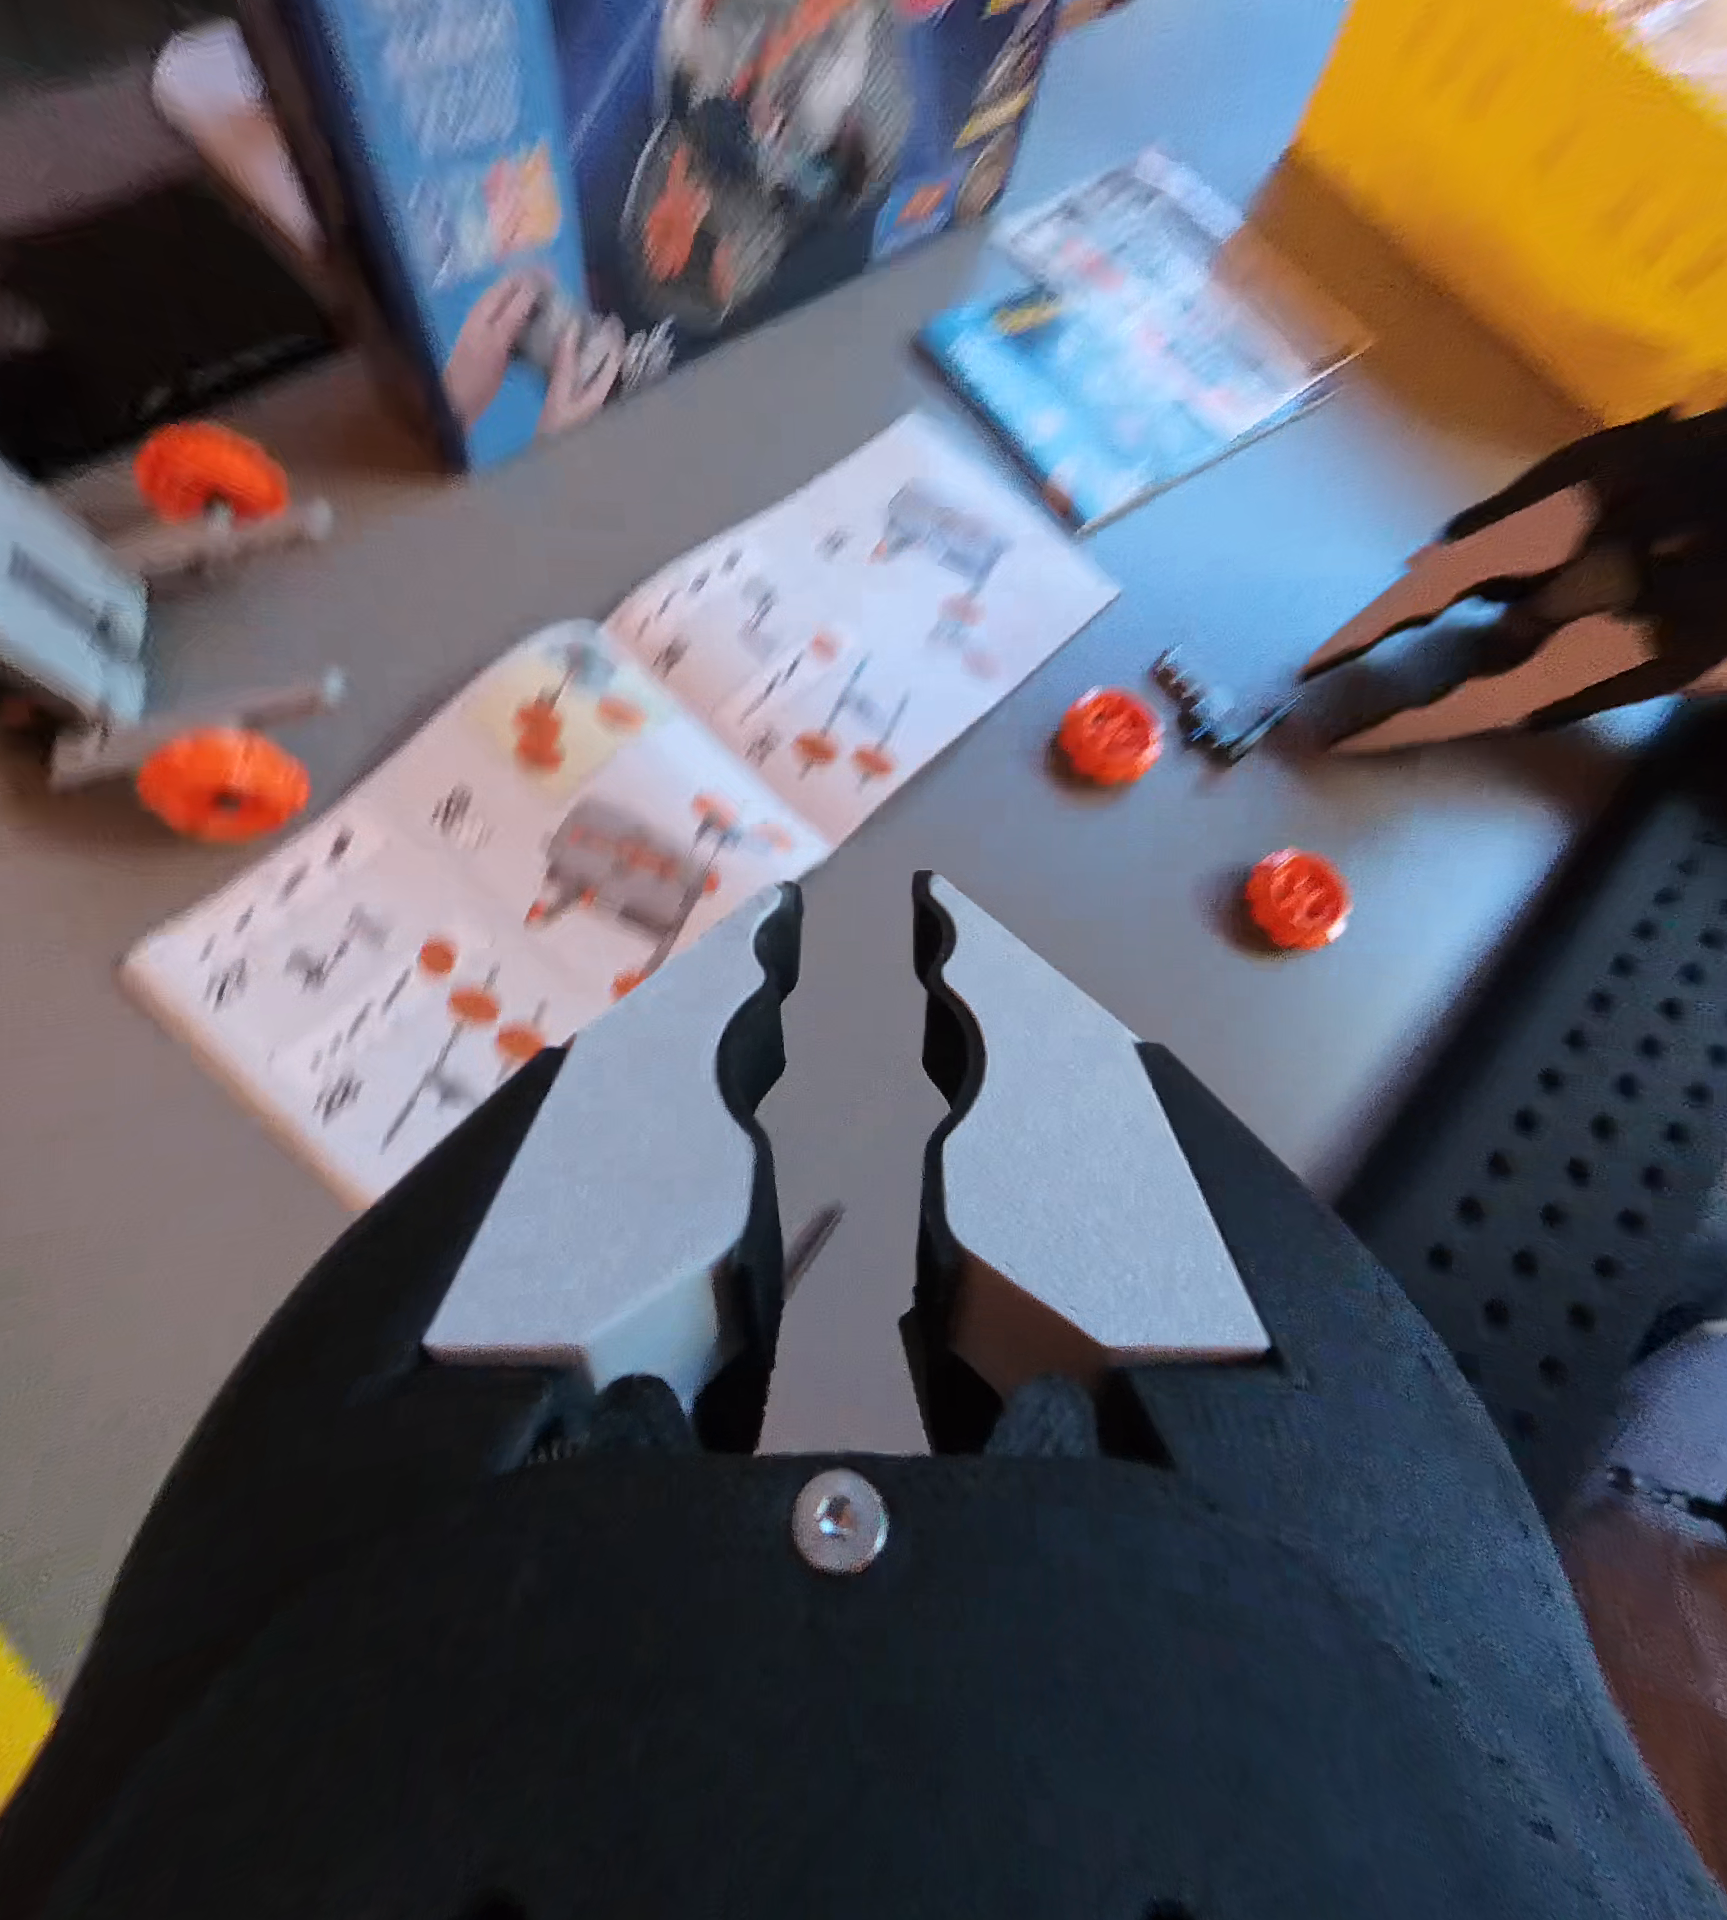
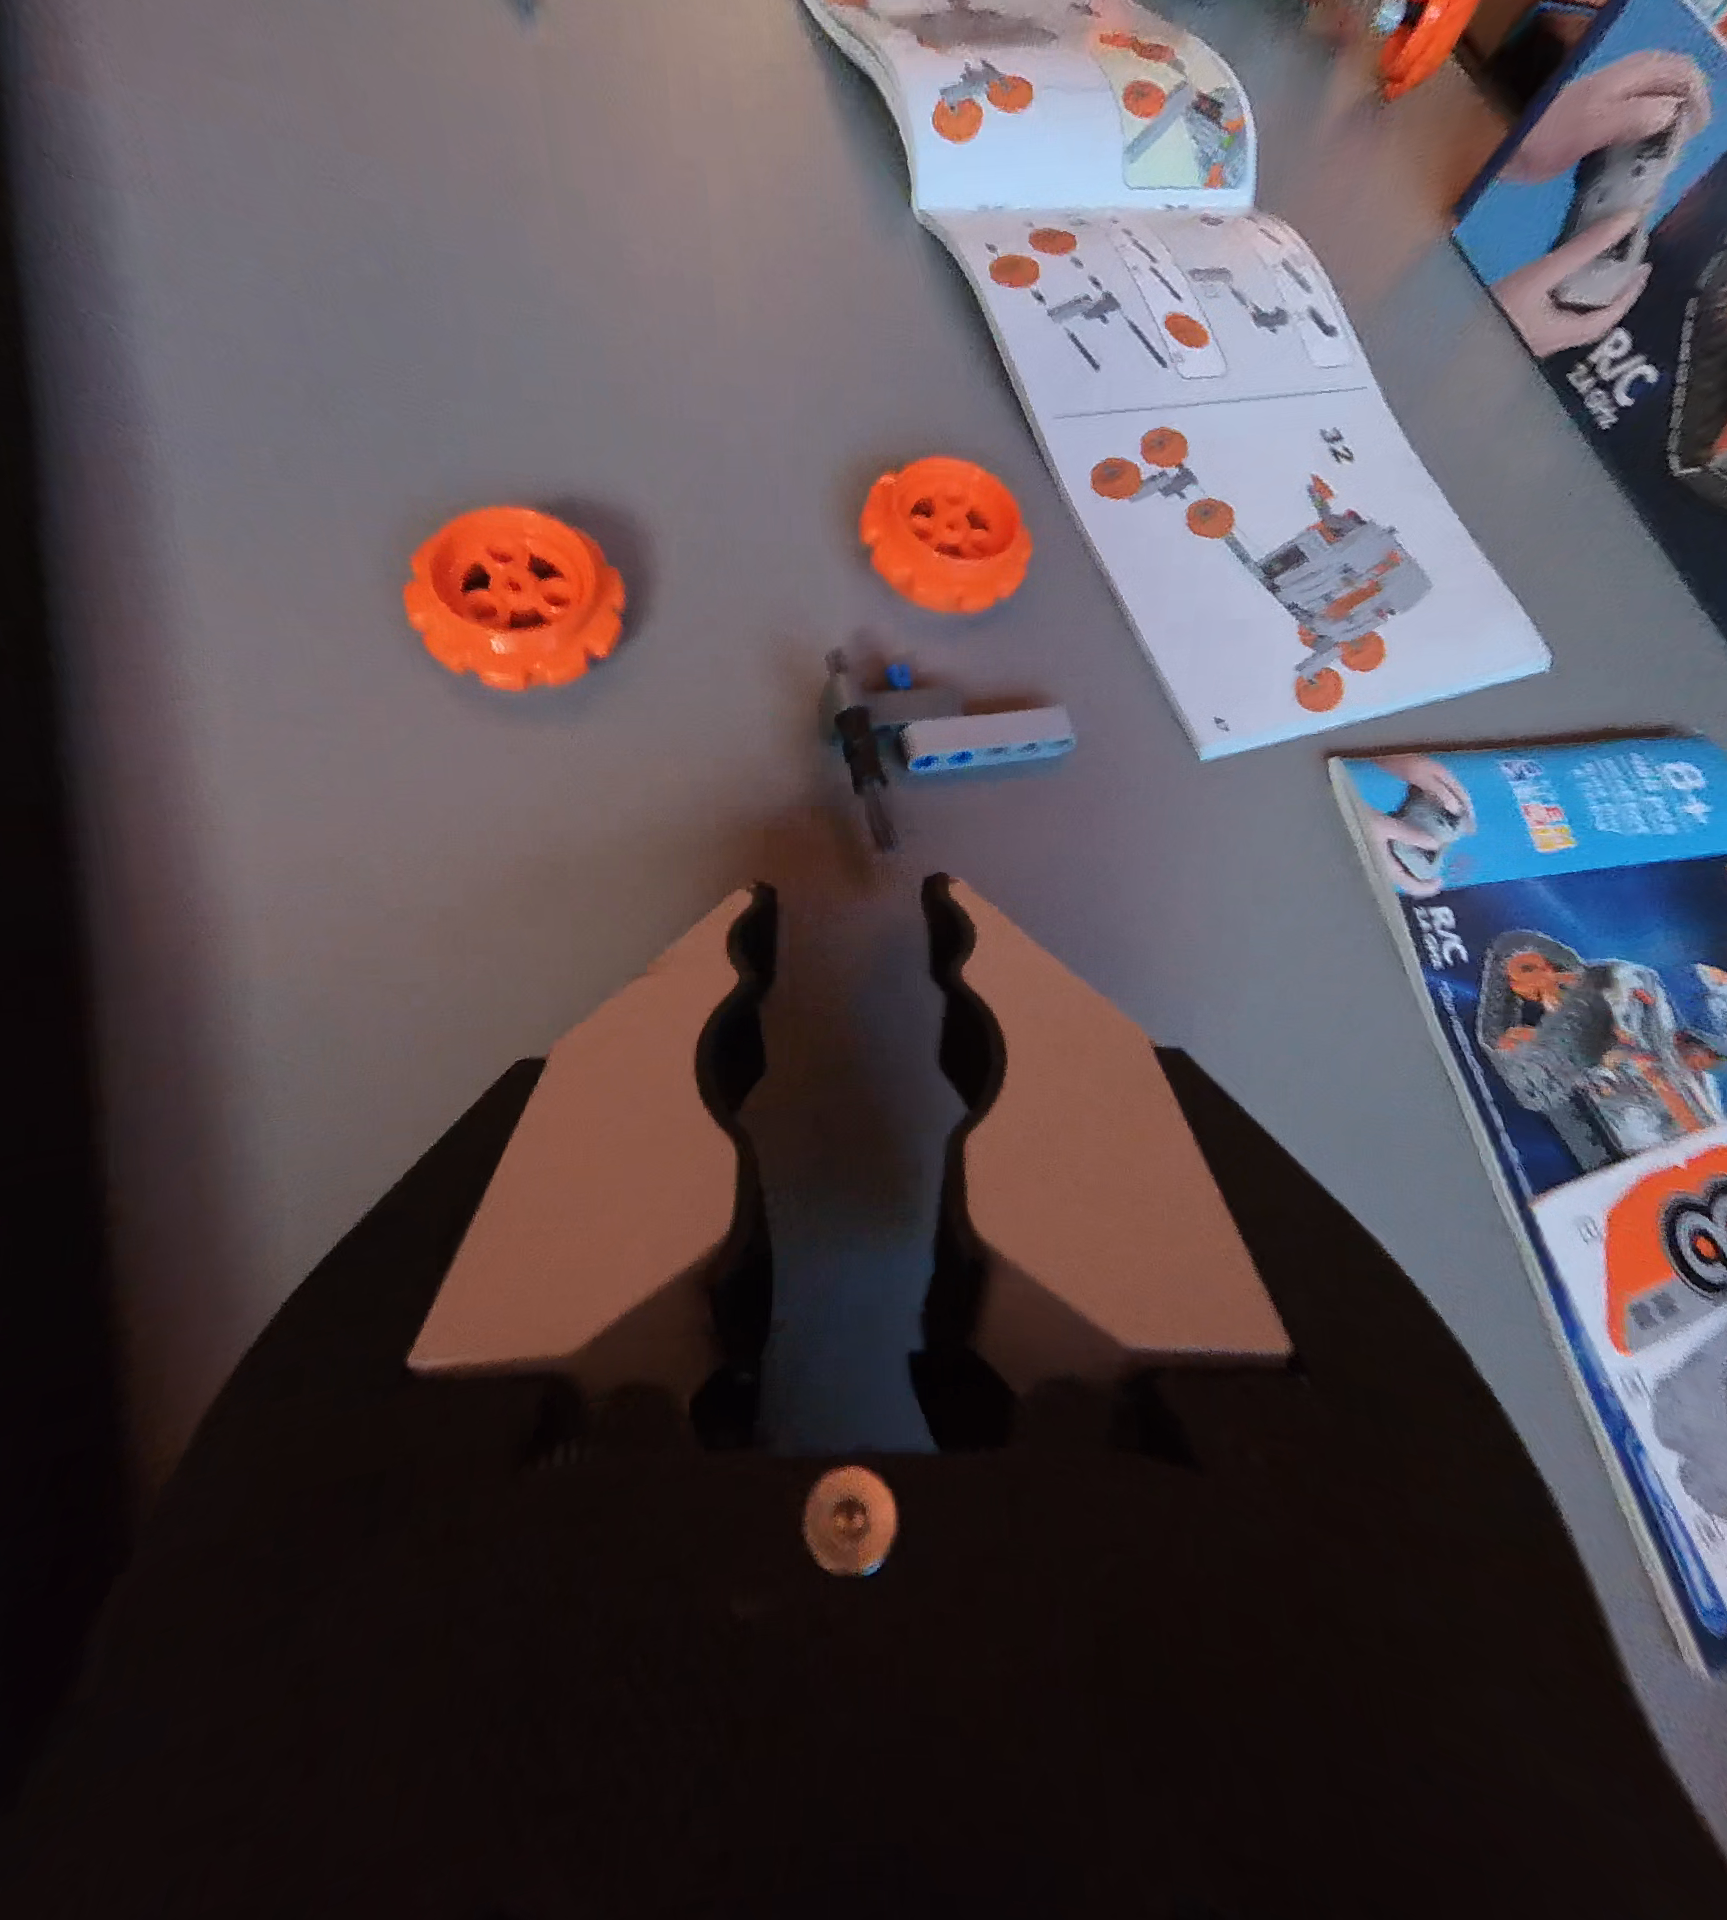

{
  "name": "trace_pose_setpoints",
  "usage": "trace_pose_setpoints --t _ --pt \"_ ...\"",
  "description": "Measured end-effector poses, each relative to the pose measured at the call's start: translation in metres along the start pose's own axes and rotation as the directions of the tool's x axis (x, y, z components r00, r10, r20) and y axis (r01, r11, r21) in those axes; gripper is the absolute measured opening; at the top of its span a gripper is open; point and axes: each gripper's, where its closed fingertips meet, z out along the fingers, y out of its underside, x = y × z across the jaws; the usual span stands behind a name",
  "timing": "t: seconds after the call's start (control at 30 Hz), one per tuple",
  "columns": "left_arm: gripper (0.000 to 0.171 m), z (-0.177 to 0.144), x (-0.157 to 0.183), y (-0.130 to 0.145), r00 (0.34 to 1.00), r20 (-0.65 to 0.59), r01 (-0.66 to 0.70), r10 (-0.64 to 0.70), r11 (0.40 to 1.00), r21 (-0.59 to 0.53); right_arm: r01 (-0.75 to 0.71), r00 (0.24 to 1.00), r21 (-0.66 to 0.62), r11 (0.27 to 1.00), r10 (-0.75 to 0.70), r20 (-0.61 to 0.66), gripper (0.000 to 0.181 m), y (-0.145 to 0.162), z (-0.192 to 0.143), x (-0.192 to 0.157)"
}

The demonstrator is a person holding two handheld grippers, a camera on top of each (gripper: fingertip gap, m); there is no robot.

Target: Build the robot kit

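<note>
A small grey beam assembly (image 2: 926,727) is seen on the tabletop (image 2: 423,312), just beyond the empty, narrowly parted right gripper (image 2: 848,894). Two orange wheels (image 2: 514,595) lie beside it. The left gripper (image 1: 857,899), likewise parted and empty, is held over the open booklet (image 1: 630,790).

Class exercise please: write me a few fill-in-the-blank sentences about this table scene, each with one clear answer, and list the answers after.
1. The two loose wheels on the grey table are coloured ____.
2. The right tool is open and holds ____.
3. The instruction booklet lies ____, showing its pages.
4. The small grey beam assembly lies nearest the ____ tool.

Answers: orange; nothing; open; right
</note>
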Motion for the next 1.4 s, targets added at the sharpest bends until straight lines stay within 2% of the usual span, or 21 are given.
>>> trace_pose_setpoints --t 0.1,0.2,0.37,0.4,0.43,0.47,0.63,0.8,0.9,0.97,1.03,1.2,1.4 --pt "0.019 0.014 0.031 -0.035 0.991 -0.127 -0.043 0.051 0.997 0.068 -0.013 0.999 0.016 1.0 0.013 0.03 0.028 -0.003 0.004 0.008" --pt "0.019 0.034 0.047 -0.046 0.977 -0.195 -0.067 0.085 0.993 0.1 -0.042 0.992 -0.006 0.999 0.042 0.118 0.02 -0.001 0.007 0.003" --pt "0.018 0.071 0.062 -0.025 0.948 -0.31 -0.049 0.075 0.995 0.091 -0.039 0.988 0.004 0.999 0.038 0.152 0.017 -0.007 0.012 0.0" --pt "0.017 0.076 0.065 -0.019 0.939 -0.336 -0.046 0.07 0.996 0.079 -0.036 0.986 -0.006 0.999 0.037 0.161 0.015 -0.007 0.014 -0.001" --pt "0.017 0.08 0.069 -0.015 0.93 -0.36 -0.045 0.071 0.996 0.078 -0.031 0.981 -0.01 0.999 0.032 0.19 0.003 -0.007 0.015 -0.004" --pt "0.017 0.083 0.072 -0.013 0.922 -0.38 -0.045 0.071 0.996 0.076 -0.037 0.979 -0.004 0.999 0.037 0.201 0.003 -0.009 0.016 -0.006" --pt "0.016 0.086 0.096 -0.014 0.832 -0.554 0.076 -0.029 0.995 0.062 0.04 0.994 0.032 0.999 -0.043 0.102 0.002 -0.022 0.008 0.0" --pt "0.018 0.087 0.118 -0.008 0.766 -0.635 0.151 -0.103 0.988 0.021 0.177 0.984 0.096 0.98 -0.173 -0.045 0.002 -0.054 -0.005 0.004" --pt "0.019 0.09 0.131 0.001 0.755 -0.648 0.125 -0.096 0.992 -0.001 0.185 0.983 0.11 0.977 -0.182 -0.034 0.002 -0.064 -0.003 0.002" --pt "0.019 0.092 0.129 0.002 0.8 -0.6 0.065 -0.027 0.997 0.042 0.188 0.982 0.122 0.975 -0.186 -0.023 0.002 -0.07 0.0 0.002" --pt "0.017 0.093 0.127 0.001 0.816 -0.578 0.048 -0.004 0.997 0.061 0.202 0.979 0.126 0.971 -0.201 -0.021 0.002 -0.076 0.003 0.004" --pt "0.014 0.092 0.124 0.003 0.789 -0.61 0.112 -0.077 0.994 0.019 0.241 0.97 0.143 0.96 -0.243 -0.001 0.002 -0.091 0.009 0.002" --pt "0.013 0.09 0.128 0.001 0.767 -0.638 0.119 -0.072 0.992 0.031 0.25 0.965 0.175 0.952 -0.26 0.037 0.002 -0.1 0.012 -0.003"
